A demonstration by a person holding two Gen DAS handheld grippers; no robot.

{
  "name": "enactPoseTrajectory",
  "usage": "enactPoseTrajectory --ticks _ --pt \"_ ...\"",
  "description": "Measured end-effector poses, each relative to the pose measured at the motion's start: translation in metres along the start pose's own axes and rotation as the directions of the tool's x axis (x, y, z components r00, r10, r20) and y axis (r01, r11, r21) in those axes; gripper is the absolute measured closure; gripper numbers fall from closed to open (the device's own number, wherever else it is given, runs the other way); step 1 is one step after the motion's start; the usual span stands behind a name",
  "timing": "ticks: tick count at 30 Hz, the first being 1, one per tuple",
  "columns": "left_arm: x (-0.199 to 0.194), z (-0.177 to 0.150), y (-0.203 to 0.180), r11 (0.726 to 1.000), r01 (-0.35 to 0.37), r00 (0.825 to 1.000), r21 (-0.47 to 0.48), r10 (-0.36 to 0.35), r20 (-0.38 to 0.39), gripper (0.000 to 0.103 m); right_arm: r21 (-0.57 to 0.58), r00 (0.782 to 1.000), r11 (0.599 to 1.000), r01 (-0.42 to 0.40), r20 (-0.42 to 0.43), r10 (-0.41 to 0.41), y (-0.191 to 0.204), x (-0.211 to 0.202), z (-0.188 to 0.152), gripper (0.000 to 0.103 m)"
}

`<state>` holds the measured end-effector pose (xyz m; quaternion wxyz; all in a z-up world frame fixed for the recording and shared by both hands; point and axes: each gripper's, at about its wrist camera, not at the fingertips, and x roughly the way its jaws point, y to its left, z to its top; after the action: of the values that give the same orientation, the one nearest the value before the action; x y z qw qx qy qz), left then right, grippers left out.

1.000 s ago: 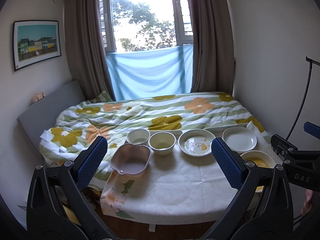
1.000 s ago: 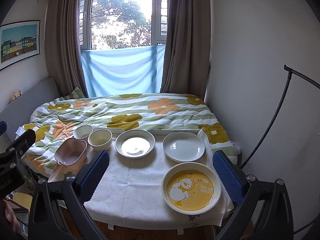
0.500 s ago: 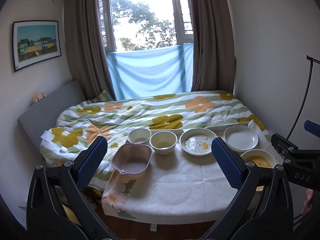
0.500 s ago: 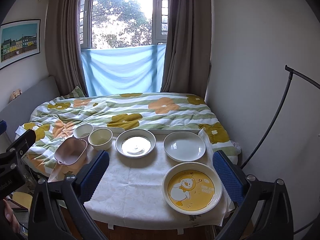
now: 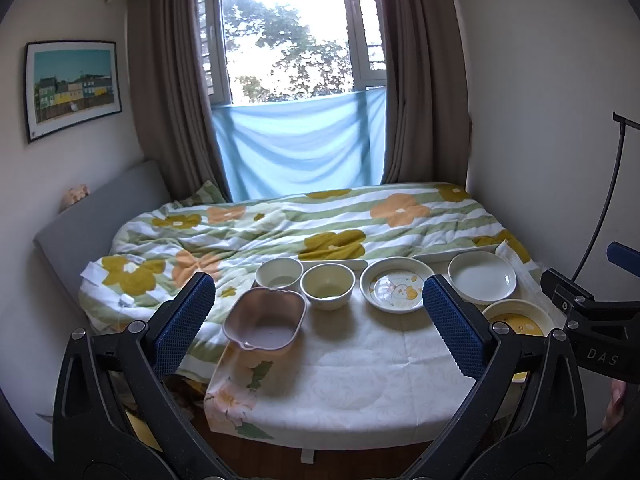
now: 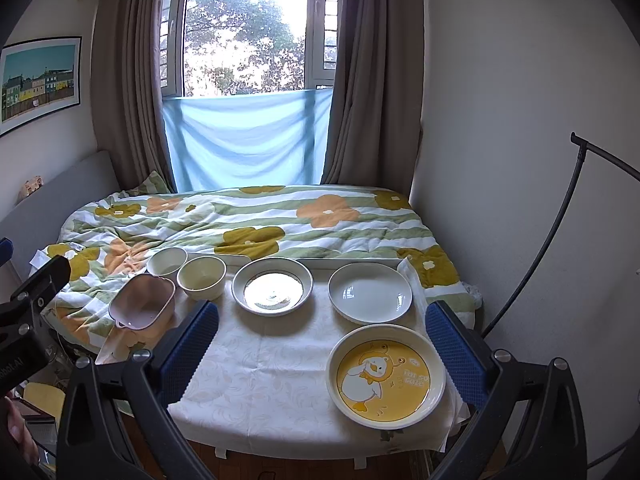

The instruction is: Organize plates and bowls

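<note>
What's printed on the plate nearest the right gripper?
A white duck on yellow, clearest in the right wrist view.

Six pieces of tableware were laid out upright and empty, none stacked. At the far left a small white bowl (image 5: 279, 273) was set, with a cream bowl (image 5: 327, 286) just beside it on the right. In front of these, at the left edge, a pink squarish bowl (image 5: 265, 319) with a small spout was placed. A deep white plate (image 6: 272, 286) with a dark rim line and a faint cartoon print was positioned in the middle of the back row, and a plain white plate (image 6: 370, 293) was found to its right. Nearest on the right, a yellow duck plate (image 6: 386, 375) with a cream rim was laid, close to the white plate.
</note>
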<state>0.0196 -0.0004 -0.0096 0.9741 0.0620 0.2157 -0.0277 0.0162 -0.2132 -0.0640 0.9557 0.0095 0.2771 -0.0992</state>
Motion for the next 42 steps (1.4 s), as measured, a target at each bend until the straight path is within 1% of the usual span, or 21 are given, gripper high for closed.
enactPoseTrajectory --ticks 9,13,16,19,21,23,25,28,29,31,34,36,38,39,40,41,42 --pt "0.006 0.0 0.005 1.0 0.012 1.0 0.015 -0.012 -0.014 0.0 0.012 1.0 1.0 0.006 -0.008 -0.006 0.004 0.004 -0.003 0.0" --pt "0.014 0.002 0.005 0.999 0.036 0.999 0.03 -0.035 -0.035 0.0 0.028 1.0 0.999 0.019 -0.024 -0.018 0.003 0.011 -0.004 0.0" --pt "0.027 0.007 0.0 0.995 0.083 0.994 0.047 -0.079 -0.069 0.0 0.058 0.998 0.998 0.034 -0.046 -0.032 -0.004 0.014 -0.005 0.0" --pt "0.048 0.009 -0.013 0.985 0.153 0.983 0.081 -0.143 -0.112 0.0 0.103 0.996 0.993 0.052 -0.074 -0.045 -0.019 0.018 -0.011 0.0" --pt "0.066 0.006 -0.026 0.971 0.215 0.97 0.109 -0.199 -0.143 0.0 0.131 0.992 0.989 0.074 -0.109 -0.06 -0.029 0.025 -0.021 0.0" --pt "0.086 -0.002 -0.044 0.951 0.282 0.949 0.131 -0.257 -0.181 0.0 0.162 0.986 0.983 0.088 -0.153 -0.063 -0.042 0.034 -0.034 0.0" --pt "0.109 -0.01 -0.064 0.927 0.353 0.918 0.127 -0.317 -0.238 0.0 0.196 0.976 0.975 0.104 -0.209 -0.062 -0.059 0.046 -0.051 0.0" --pt "0.145 -0.027 -0.098 0.884 0.453 0.857 0.117 -0.395 -0.33 0.0 0.228 0.956 0.963 0.147 -0.281 -0.079 -0.09 0.064 -0.073 0.0" --pt "0.156 -0.034 -0.111 0.869 0.48 0.837 0.12 -0.412 -0.362 0.0 0.241 0.951 0.958 0.154 -0.299 -0.077 -0.1 0.07 -0.08 0.0" --pt "0.179 -0.048 -0.139 0.844 0.52 0.802 0.133 -0.428 -0.417 0.0 0.281 0.938 0.947 0.16 -0.341 -0.057 -0.123 0.086 -0.094 0.0" --pt "0.21 -0.07 -0.176 0.806 0.578 0.741 0.128 -0.453 -0.495 0.0 0.311 0.912 0.936 0.165 -0.409 -0.024 -0.149 0.112 -0.11 0.0" --pt "0.235 -0.085 -0.199 0.782 0.615 0.691 0.101 -0.472 -0.548 0.0 0.327 0.9 0.933 0.149 -0.437 0.009 -0.166 0.129 -0.121 0.0" --pt "0.254 -0.101 -0.215 0.763 0.643 0.636 0.063 -0.487 -0.598 0.001 0.36 0.893 0.927 0.106 -0.445 0.071 -0.178 0.142 -0.129 0.0" --pt "0.262 -0.107 -0.222 0.755 0.655 0.612 0.047 -0.493 -0.619 0.002 0.378 0.886 0.922 0.083 -0.452 0.106 -0.182 0.15 -0.133 0.001" --pt "0.272 -0.114 -0.229 0.747 0.664 0.589 0.035 -0.494 -0.64 0.005 0.392 0.881 0.918 0.063 -0.454 0.134 -0.187 0.158 -0.138 0.003" --pt "0.281 -0.12 -0.236 0.74 0.673 0.566 0.022 -0.495 -0.66 0.007 0.411 0.874 0.911 0.035 -0.455 0.171 -0.192 0.166 -0.142 0.013" --pt "0.289 -0.126 -0.243 0.735 0.678 0.543 0.008 -0.494 -0.679 0.014 0.423 0.866 0.906 0.019 -0.46 0.197 -0.195 0.175 -0.145 0.025"
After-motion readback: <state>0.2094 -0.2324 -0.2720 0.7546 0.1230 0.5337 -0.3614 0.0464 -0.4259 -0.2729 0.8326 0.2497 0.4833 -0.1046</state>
